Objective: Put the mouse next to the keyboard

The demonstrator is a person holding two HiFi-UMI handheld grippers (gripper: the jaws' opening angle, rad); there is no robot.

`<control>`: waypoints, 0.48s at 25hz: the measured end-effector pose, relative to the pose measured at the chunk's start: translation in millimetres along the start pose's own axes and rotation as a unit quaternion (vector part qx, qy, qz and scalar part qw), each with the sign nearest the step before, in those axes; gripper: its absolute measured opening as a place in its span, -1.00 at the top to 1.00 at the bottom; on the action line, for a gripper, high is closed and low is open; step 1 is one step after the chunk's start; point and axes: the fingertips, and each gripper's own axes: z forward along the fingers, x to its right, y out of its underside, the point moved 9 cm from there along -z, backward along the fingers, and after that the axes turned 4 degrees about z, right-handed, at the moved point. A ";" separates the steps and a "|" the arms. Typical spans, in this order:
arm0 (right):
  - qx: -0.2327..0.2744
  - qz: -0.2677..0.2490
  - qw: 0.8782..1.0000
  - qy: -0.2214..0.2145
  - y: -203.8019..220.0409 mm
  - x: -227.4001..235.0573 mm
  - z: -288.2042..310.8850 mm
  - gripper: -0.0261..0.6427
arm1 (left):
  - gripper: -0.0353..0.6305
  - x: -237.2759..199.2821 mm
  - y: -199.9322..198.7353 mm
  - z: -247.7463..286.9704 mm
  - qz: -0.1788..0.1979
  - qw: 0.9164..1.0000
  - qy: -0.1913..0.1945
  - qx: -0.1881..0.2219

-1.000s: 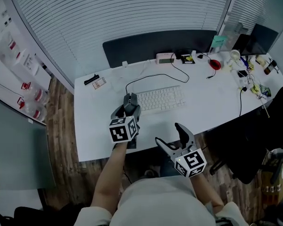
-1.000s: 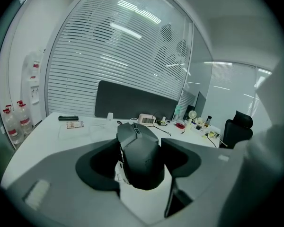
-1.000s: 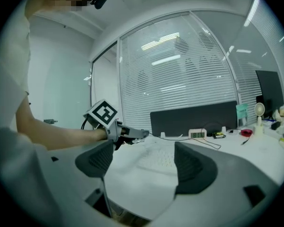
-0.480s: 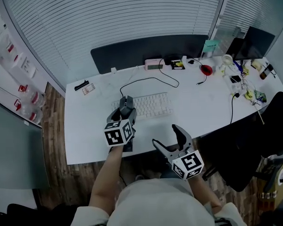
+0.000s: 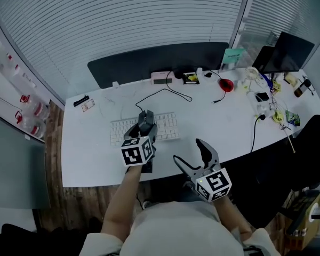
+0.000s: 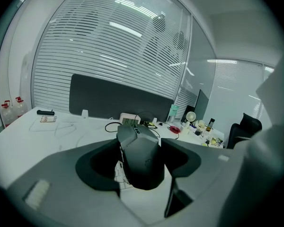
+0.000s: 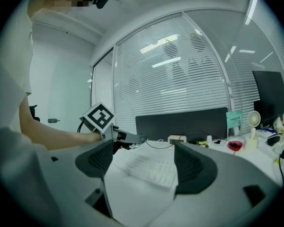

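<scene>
**Mouse held over the keyboard, right tongs empty**

The left gripper (image 5: 144, 128) has its jaws clamped on the sides of the dark mouse (image 5: 146, 116). The mouse sits nose-forward between the jaws, pointing toward 12 o'clock in the head view. It hangs over the middle of the white keyboard (image 5: 168, 126), not beside it. Keys show under it in the left gripper view. Its black cable (image 5: 162, 90) loops away toward 1 o'clock across the white desk (image 5: 90, 161). The left forearm is bare and reaches up from 6 o'clock, with the gripper tilted slightly down. Its marker cube (image 5: 137, 151) sits just behind the jaws.

The right gripper (image 5: 188, 150) is at 4 o'clock from the left one, near the desk's front edge. Its jaws stand wide apart with nothing between them. It points almost level toward 11 o'clock, so the keyboard and the left gripper show beyond its jaws.
</scene>
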 end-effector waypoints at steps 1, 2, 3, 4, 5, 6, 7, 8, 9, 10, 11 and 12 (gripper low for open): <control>0.000 0.000 1.000 0.000 -0.5 8.0 -1.9 -0.26 | 0.02 6.8 -0.4 5.3 0.000 1.000 0.001 -0.001; -0.001 0.000 1.000 -0.001 -0.7 15.6 -3.9 -0.26 | 0.02 13.5 -0.3 10.4 0.000 1.000 0.002 -0.002; -0.001 0.000 1.000 -0.002 -0.7 23.0 -5.8 -0.26 | 0.02 20.1 0.1 15.4 0.000 1.000 0.003 -0.003; -0.001 0.001 1.000 -0.002 -0.7 30.2 -7.5 -0.26 | 0.02 26.6 0.5 20.5 0.001 1.000 0.004 -0.005; -0.001 0.002 1.000 -0.002 -0.9 37.3 -9.3 -0.26 | 0.02 33.0 0.6 25.5 0.001 1.000 0.005 -0.007; -0.002 0.004 1.000 -0.003 -1.3 44.2 -11.2 -0.26 | 0.02 39.6 0.5 30.6 0.001 1.000 0.006 -0.008; -0.002 0.005 1.000 -0.003 -1.5 50.9 -13.2 -0.26 | 0.02 46.2 0.6 35.6 0.001 1.000 0.007 -0.009; -0.003 0.007 1.000 -0.004 -1.5 57.1 -15.2 -0.26 | 0.02 52.8 1.0 40.6 0.002 1.000 0.009 -0.010; -0.004 0.008 1.000 -0.005 -1.1 62.9 -17.2 -0.26 | 0.02 59.1 1.9 45.5 0.001 1.000 0.011 -0.011; -0.005 0.008 1.000 -0.006 -0.6 68.4 -19.3 -0.26 | 0.02 65.3 3.4 50.4 0.000 1.000 0.014 -0.013; -0.006 0.009 1.000 -0.007 0.2 73.9 -21.3 -0.26 | 0.02 71.4 5.1 55.3 0.000 1.000 0.016 -0.015; -0.008 0.010 1.000 -0.008 1.0 79.4 -23.4 -0.26 | 0.02 77.3 7.0 60.1 0.000 1.000 0.017 -0.018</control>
